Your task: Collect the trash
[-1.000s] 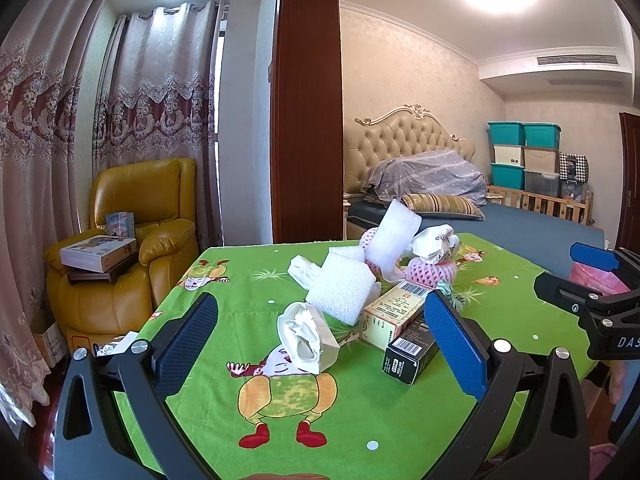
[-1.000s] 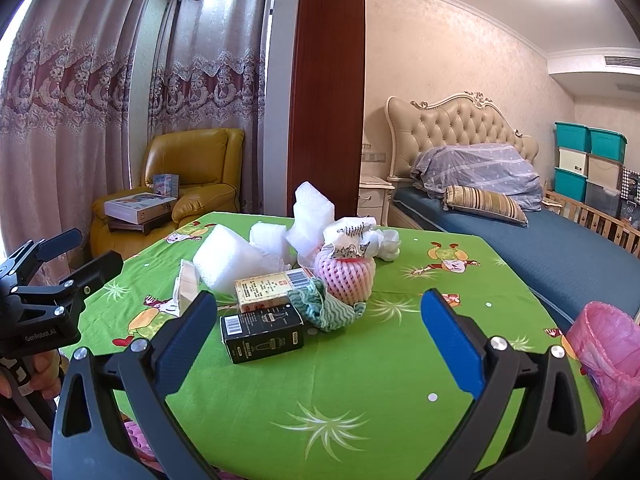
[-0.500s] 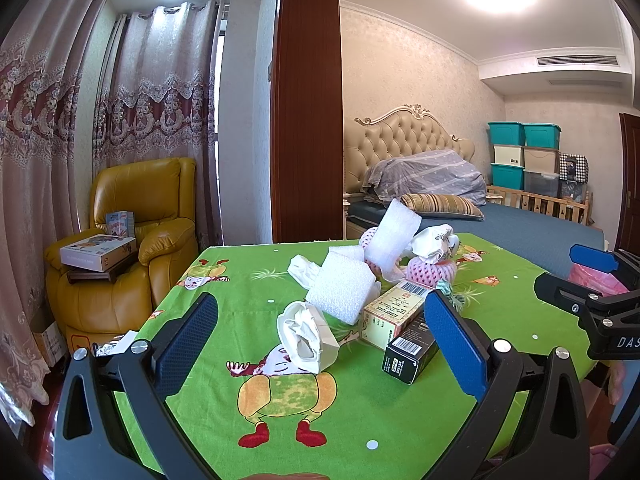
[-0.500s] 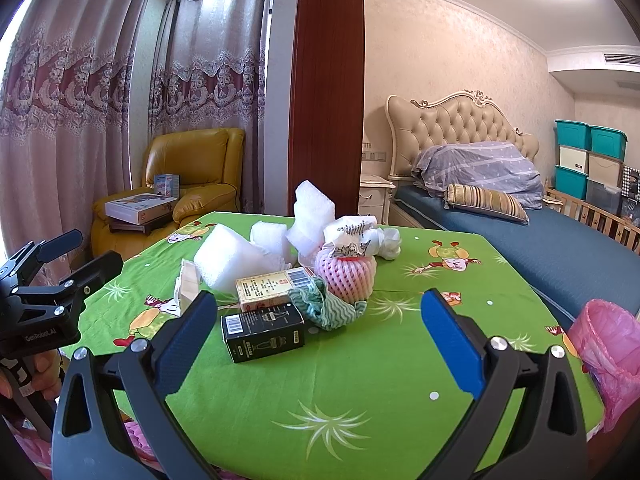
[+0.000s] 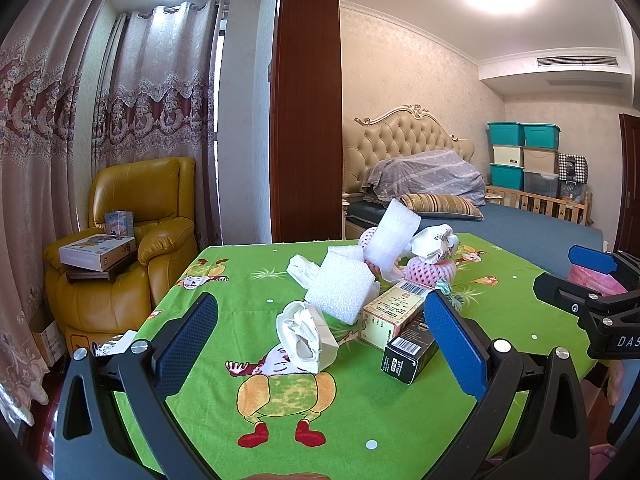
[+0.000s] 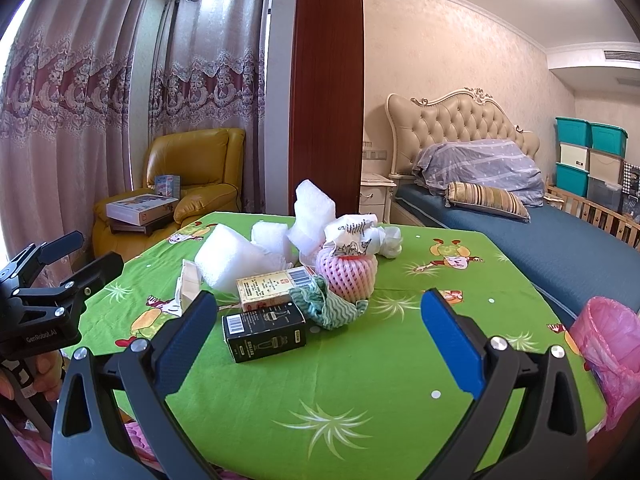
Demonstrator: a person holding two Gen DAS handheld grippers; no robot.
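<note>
- The left gripper (image 5: pixel 320 344) has its fingers wide apart and holds nothing. The crumpled white paper (image 5: pixel 306 334) lies on the table (image 5: pixel 400 420) between them; it looks soft and light, so pinch its middle.
- The right gripper (image 6: pixel 318 344) is wide apart too, and empty. The black box (image 6: pixel 264 332) sits just past its left finger, stiff and probably light. Grab its long sides.

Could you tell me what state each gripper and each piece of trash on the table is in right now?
left gripper: open, empty.
right gripper: open, empty.
black box: lying flat, closed.
yellow box: lying on its side, closed.
foam block: tilted, leaning in the pile.
crumpled tissue: loose on the cloth.
pink bag: open at the table edge.
</note>
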